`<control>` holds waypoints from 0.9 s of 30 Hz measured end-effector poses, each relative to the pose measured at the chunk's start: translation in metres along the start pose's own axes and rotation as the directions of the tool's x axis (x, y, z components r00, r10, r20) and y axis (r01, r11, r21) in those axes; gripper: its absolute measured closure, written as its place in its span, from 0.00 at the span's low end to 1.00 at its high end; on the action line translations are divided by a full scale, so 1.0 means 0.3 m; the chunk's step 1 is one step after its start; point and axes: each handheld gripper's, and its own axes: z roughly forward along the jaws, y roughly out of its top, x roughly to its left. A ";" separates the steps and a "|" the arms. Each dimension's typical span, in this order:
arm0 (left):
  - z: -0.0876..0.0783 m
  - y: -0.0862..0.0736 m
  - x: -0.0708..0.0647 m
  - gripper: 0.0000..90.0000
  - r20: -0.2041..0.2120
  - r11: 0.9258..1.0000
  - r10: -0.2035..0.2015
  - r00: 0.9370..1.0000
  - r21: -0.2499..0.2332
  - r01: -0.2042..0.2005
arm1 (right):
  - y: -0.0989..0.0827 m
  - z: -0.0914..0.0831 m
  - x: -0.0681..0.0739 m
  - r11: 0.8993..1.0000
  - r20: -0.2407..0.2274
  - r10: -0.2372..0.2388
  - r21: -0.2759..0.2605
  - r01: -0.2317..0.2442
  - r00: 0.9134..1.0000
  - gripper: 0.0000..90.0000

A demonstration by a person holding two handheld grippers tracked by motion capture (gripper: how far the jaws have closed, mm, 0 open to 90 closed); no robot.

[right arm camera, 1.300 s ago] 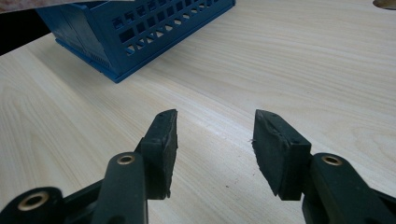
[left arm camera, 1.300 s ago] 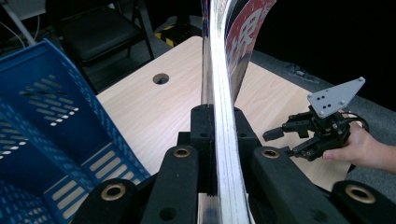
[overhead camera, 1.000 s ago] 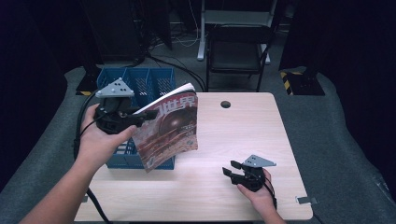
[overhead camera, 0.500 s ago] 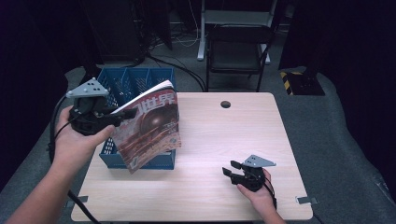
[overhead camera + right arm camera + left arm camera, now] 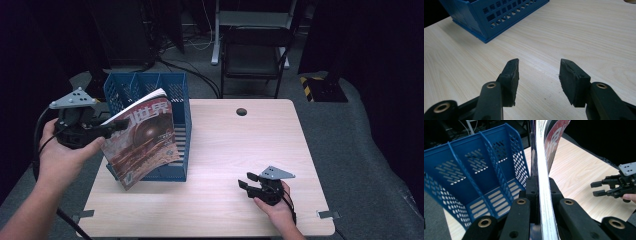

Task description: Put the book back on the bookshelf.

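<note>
Clamping a glossy magazine (image 5: 142, 142), left tool (image 5: 116, 126), perforated blue plastic rack (image 5: 177, 97), right tool (image 5: 245, 181) parted, empty

Open surface right of the blue rack, crowded at the rack itself

The blue rack (image 5: 165, 125) stands at the surface's (image 5: 240, 150) back left, its open-topped slots divided by upright walls. A magazine (image 5: 142, 142), clamped in the left hand-held gripper (image 5: 112, 127), hangs tilted across the rack's front, blocking that side. Right of the rack the wood lies bare up to the right hand-held gripper (image 5: 245, 181), jaws apart, near the front edge.
</note>
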 end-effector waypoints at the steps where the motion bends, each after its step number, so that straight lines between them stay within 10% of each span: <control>1: -0.003 -0.004 0.006 0.93 -0.002 1.000 -0.006 1.000 0.002 0.006 | -0.001 0.000 0.000 1.000 0.000 0.002 -0.003 -0.002 1.000 0.56; 27: -0.014 -0.019 0.093 0.93 -0.106 0.992 -0.124 0.987 -0.026 0.122 | -0.003 0.000 -0.004 1.000 -0.003 0.004 -0.005 -0.004 1.000 0.56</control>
